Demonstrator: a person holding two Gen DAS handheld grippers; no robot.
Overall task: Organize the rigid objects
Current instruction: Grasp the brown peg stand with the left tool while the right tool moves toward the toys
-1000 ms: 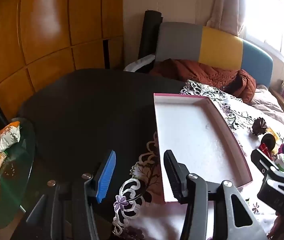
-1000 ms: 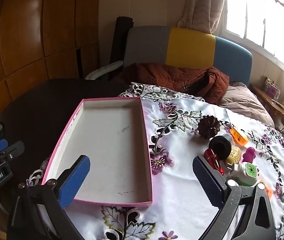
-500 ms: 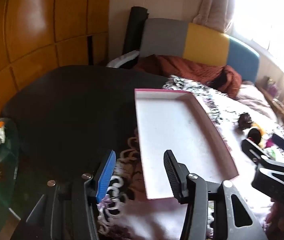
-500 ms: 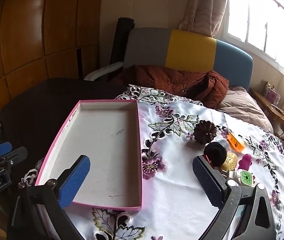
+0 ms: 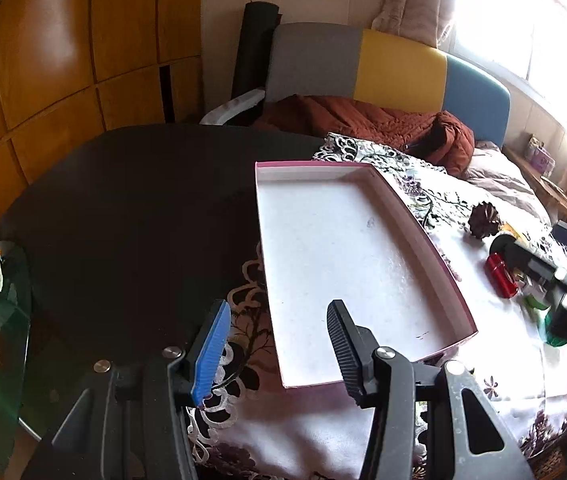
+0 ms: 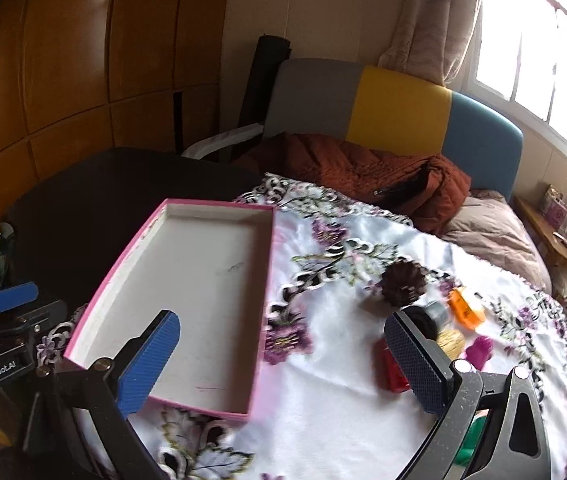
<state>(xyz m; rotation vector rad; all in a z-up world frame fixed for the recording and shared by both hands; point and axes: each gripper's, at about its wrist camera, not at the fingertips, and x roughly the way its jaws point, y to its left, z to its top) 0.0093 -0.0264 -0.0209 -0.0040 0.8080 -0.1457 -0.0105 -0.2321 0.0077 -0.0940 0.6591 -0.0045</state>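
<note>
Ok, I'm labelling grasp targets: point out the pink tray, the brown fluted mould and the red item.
pink tray [image 6: 261, 312], right wrist view, on its right wall.
brown fluted mould [image 6: 403, 282], right wrist view, on its ribbed side.
red item [image 5: 501, 274], left wrist view, on its upper face.

Domestic bedroom, bed [image 6: 495, 232] with grey, yellow and blue padded headboard [image 6: 395, 108], rust quilted jacket [image 6: 363, 176], curtained window [image 6: 539, 52], wood-panelled wardrobe [image 6: 83, 60], embroidered tablecloth [image 6: 339, 364].
</note>
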